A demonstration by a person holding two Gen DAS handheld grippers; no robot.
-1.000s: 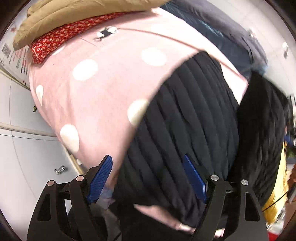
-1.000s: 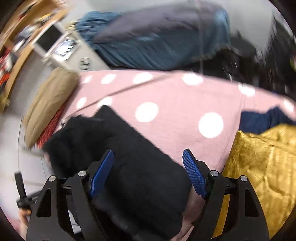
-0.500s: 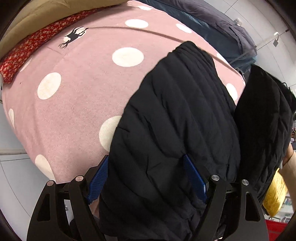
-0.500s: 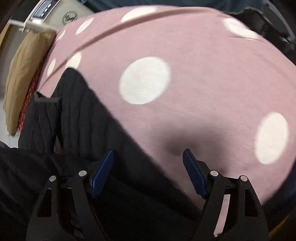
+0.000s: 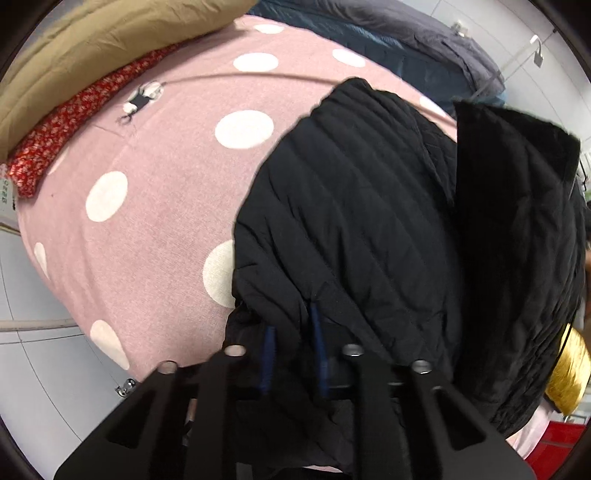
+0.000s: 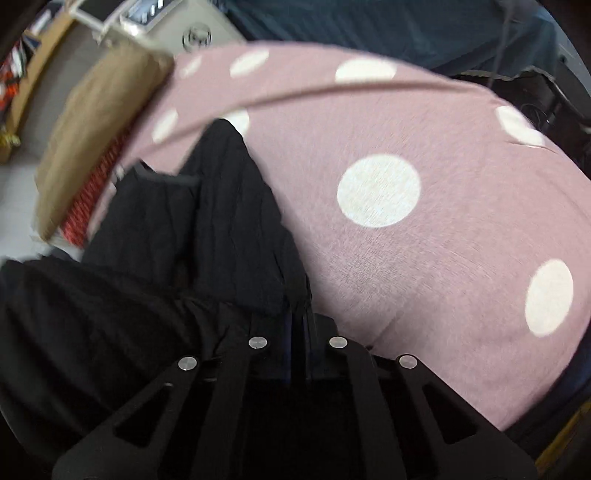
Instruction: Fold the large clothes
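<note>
A black quilted jacket (image 5: 351,221) lies on a pink bedspread with white dots (image 5: 155,192). A darker fleecy part of it (image 5: 517,240) is folded over at the right. My left gripper (image 5: 292,325) is at the jacket's near edge, its jaws closing, the blue pads pinching a fold of black fabric. In the right wrist view the jacket (image 6: 221,221) covers the left side of the bedspread (image 6: 424,258). My right gripper (image 6: 297,323) sits at the jacket's right edge, jaws closing with black fabric nipped between the nearly touching pads.
A tan pillow (image 5: 92,44) and a red flowered cloth (image 5: 74,122) lie at the far left of the bed. Dark blue-grey bedding (image 5: 388,33) is heaped behind. A yellow furry item (image 5: 569,373) sits at the right edge. White floor tiles (image 5: 33,369) show on the left.
Both grippers came down onto the jacket's near edge and their jaws went from wide open to pinched on black fabric. The right view swung left and closer to the bed.
</note>
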